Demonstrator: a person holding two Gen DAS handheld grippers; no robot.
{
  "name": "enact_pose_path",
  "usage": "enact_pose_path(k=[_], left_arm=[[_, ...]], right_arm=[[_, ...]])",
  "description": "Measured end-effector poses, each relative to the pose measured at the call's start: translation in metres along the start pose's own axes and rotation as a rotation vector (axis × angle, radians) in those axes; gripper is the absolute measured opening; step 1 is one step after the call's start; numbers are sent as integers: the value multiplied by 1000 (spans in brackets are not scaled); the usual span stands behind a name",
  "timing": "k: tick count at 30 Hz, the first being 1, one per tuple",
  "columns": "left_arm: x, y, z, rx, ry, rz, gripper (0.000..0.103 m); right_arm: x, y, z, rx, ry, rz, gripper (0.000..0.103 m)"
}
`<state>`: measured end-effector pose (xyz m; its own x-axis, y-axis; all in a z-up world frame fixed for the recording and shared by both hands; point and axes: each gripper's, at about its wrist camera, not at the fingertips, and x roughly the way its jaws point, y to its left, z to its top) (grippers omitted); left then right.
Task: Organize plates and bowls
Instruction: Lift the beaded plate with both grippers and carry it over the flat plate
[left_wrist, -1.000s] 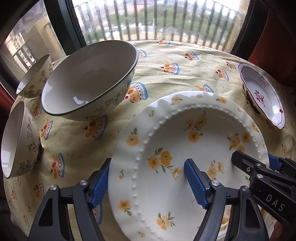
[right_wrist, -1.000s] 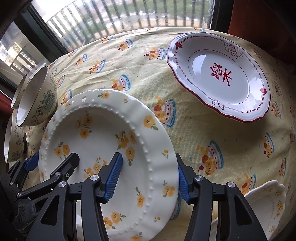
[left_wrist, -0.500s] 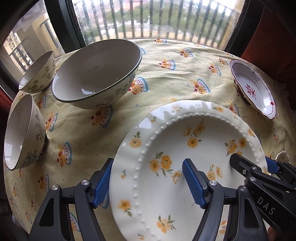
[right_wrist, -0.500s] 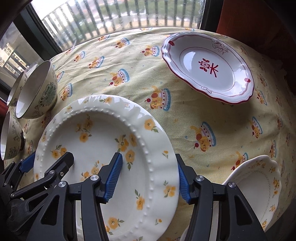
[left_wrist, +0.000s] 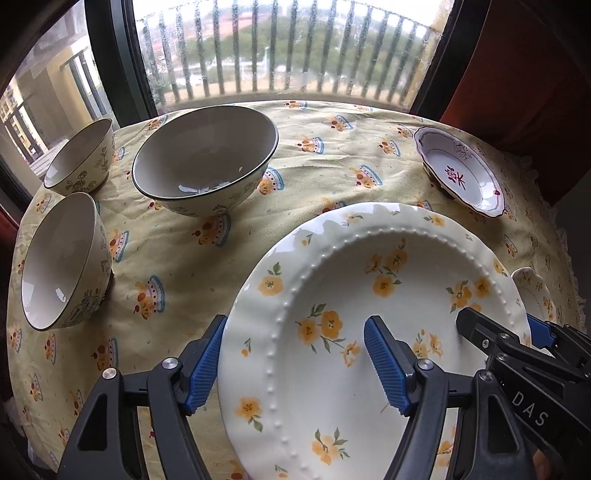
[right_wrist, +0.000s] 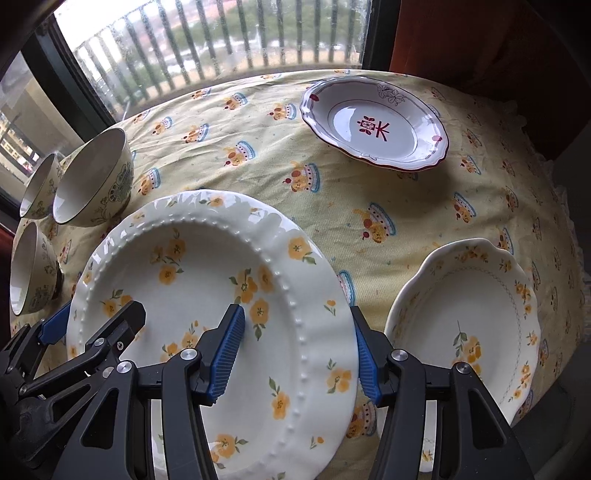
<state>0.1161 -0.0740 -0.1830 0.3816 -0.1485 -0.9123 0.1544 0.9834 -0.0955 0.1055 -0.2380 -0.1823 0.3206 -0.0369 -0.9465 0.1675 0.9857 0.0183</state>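
A large cream plate with yellow flowers hangs above the tablecloth, held from both sides. My left gripper is shut on its left rim, one blue pad under the edge and one on the plate's face. My right gripper is shut on the right rim in the same way. Each gripper also shows in the other's view, the right gripper at the plate's right edge and the left gripper at its left edge.
A big bowl and two small bowls stand at the left of the round table. A red-trimmed dish lies at the far right. A scalloped floral plate lies near the right front edge. A window runs behind.
Both grippers have risen with the flowered plate between them, so the table looks farther off. The scalloped plate has come fully into the right wrist view.
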Motion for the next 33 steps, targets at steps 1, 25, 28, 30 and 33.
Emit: enact_pose_path(k=[1,25,28,30,33], left_arm=[[-4,1,-1,6,-4,-6,74],[-24,-70,-24,-78,-40,29,75],[-23,-92,-22,-79,-40,46,75],[-22,-107,-24,-84,-37,46,75],[-19,-129,-27,-82,-36,49,75]], right_arm=[[-4,2,-2,6,-8,-5,59],[-28,-68,-18,-36,-34,33,60],[-29,-88,-16,-60,-38,44,60],[-28,-104,-15,-58,-36,51,60],[-27,-126,-12,-63,-39,54,60]])
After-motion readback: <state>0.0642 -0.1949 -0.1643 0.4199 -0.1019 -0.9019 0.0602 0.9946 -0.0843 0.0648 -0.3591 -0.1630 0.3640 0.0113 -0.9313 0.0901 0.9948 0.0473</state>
